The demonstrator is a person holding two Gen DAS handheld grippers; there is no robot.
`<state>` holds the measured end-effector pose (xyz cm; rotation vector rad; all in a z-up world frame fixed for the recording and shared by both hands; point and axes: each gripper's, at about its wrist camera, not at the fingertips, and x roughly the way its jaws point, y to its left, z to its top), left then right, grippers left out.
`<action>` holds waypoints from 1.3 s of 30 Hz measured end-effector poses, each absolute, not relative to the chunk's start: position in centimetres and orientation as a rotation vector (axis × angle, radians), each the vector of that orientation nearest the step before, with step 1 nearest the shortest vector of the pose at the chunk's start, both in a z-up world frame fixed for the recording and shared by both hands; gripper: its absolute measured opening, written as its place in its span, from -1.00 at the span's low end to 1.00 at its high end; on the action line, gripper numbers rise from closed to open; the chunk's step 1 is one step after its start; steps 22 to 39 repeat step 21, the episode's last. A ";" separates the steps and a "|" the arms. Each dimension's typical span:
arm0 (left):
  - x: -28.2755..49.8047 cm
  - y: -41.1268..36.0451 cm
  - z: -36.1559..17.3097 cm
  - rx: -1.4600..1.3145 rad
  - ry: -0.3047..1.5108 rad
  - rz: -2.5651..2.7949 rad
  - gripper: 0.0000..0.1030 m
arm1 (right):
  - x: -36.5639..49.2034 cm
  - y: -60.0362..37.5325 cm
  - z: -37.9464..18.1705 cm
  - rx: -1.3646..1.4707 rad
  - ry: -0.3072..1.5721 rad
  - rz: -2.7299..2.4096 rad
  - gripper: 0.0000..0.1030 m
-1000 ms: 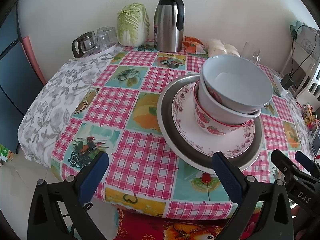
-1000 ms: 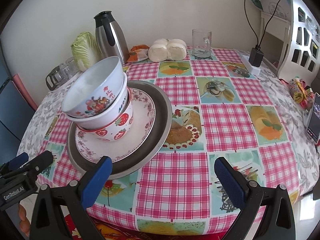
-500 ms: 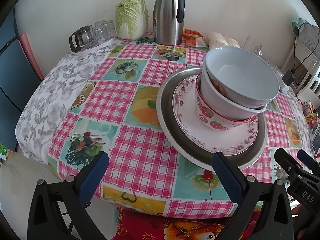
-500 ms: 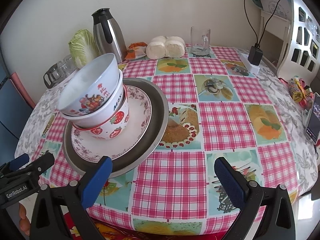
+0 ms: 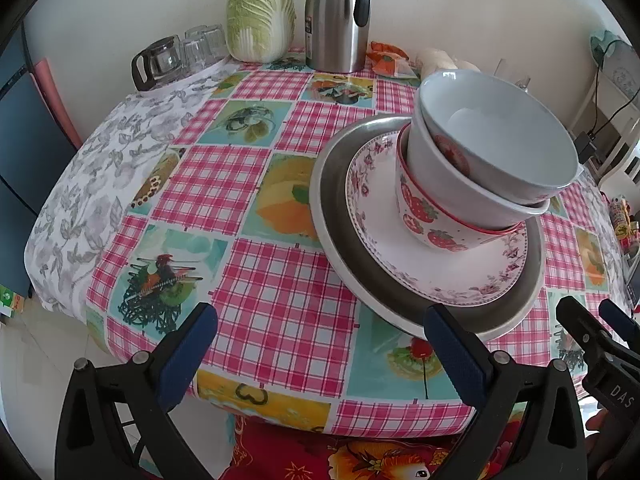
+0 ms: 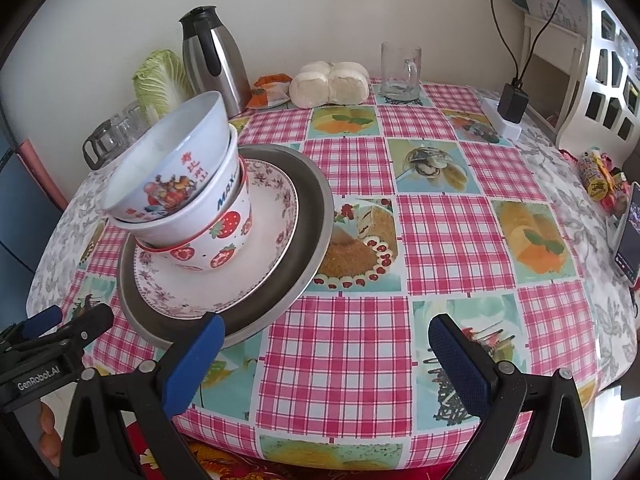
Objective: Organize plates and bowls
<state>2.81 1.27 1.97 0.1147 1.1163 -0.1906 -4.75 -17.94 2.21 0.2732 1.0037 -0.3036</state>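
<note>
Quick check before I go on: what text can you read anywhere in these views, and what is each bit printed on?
"GenRobot.AI": left hand-held gripper body, in the right wrist view.
"DAS": right hand-held gripper body, in the left wrist view.
"MAX", cut off: middle bowl.
Red characters on top bowl: too small to read.
Label on thermos: blurred.

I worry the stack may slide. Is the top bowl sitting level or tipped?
Tipped. The top bowl leans to one side inside the middle bowl; its rim is clearly slanted in both views.
</note>
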 end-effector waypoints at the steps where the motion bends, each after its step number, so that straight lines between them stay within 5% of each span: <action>1: 2.8 1.3 1.9 0.114 1.119 -0.191 0.99 | -4.7 -18.0 2.2 0.274 1.005 -0.305 1.00; 39: 2.8 1.4 1.9 0.112 1.119 -0.194 0.99 | -4.6 -18.4 1.4 0.276 1.020 -0.312 1.00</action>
